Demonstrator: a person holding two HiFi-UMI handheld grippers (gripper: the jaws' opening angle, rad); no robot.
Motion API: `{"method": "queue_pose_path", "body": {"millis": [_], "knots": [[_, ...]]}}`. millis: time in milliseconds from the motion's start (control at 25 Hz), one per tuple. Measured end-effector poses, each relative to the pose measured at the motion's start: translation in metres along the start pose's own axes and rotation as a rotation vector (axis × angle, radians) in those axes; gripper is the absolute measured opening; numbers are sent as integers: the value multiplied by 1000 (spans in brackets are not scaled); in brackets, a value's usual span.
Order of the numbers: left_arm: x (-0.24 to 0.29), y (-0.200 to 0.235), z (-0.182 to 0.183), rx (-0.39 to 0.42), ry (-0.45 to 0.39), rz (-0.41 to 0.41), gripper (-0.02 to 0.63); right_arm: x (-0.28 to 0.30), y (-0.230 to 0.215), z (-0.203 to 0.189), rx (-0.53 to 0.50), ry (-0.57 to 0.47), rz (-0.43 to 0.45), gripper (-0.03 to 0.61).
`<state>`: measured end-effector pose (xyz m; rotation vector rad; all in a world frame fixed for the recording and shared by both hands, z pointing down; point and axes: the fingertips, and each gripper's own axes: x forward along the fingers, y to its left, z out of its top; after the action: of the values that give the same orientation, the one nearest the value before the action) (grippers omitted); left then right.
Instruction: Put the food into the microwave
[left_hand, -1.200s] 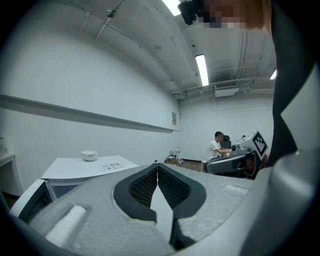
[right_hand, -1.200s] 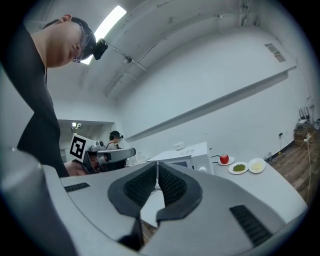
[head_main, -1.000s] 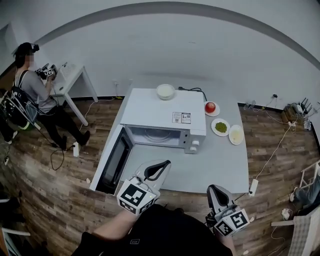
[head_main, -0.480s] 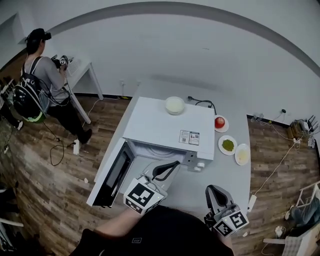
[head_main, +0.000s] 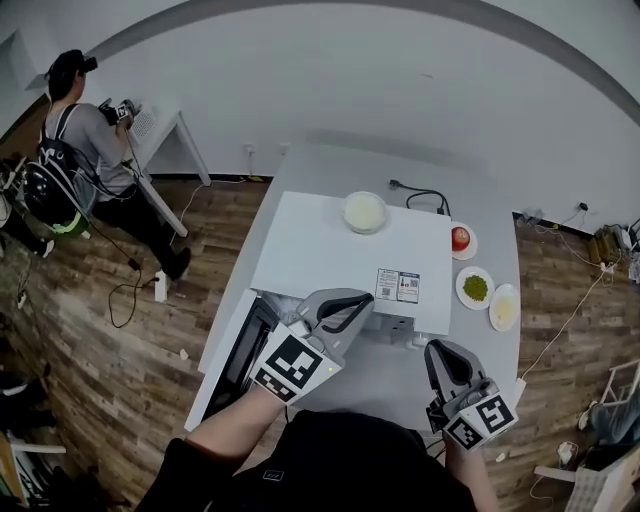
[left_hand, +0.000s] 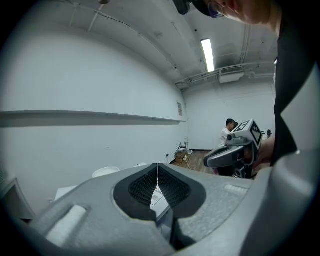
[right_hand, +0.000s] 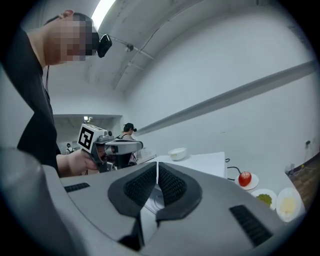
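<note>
A white microwave (head_main: 350, 250) stands on the grey table (head_main: 480, 350) with its door (head_main: 238, 350) swung open to the left. Right of it lie three small plates: a red apple (head_main: 460, 238), green food (head_main: 476, 288) and pale yellow food (head_main: 504, 306). A white bowl (head_main: 364, 211) sits on top of the microwave. My left gripper (head_main: 352, 296) is shut and empty, in front of the microwave's opening. My right gripper (head_main: 440, 352) is shut and empty too, over the table's near right part. The plates also show in the right gripper view: apple (right_hand: 244, 178), green food (right_hand: 264, 199).
A person with a backpack (head_main: 75, 150) stands at a white desk (head_main: 165, 130) at the far left. A black cable (head_main: 420, 195) lies behind the microwave. A power strip (head_main: 518, 390) hangs at the table's right edge.
Both grippers have moved forward toward the microwave, the left one now in front of its opening. The head view has shifted closer over the table.
</note>
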<state>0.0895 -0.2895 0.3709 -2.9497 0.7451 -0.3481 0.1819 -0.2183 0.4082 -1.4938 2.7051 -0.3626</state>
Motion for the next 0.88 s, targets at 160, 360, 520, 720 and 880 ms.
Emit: {"method": "queue_pose_path", "body": {"millis": [160,360,520,720,880], "knots": [[18,13,1,-35,13,-3,9,20,-12,6,-17,53,46,18],[40,34,-2,24,83,11,9,38,-19,17,-49,68,106,18],[59,58,-14,125,171,60,9,52,-26,20,-58,75,133,18],[81,80,-28,290,280,124,9,63,-28,9,-34,100,149,18],[94,89,-36,326,345,129,9,66,-28,-2,-23,133,149,18]]}}
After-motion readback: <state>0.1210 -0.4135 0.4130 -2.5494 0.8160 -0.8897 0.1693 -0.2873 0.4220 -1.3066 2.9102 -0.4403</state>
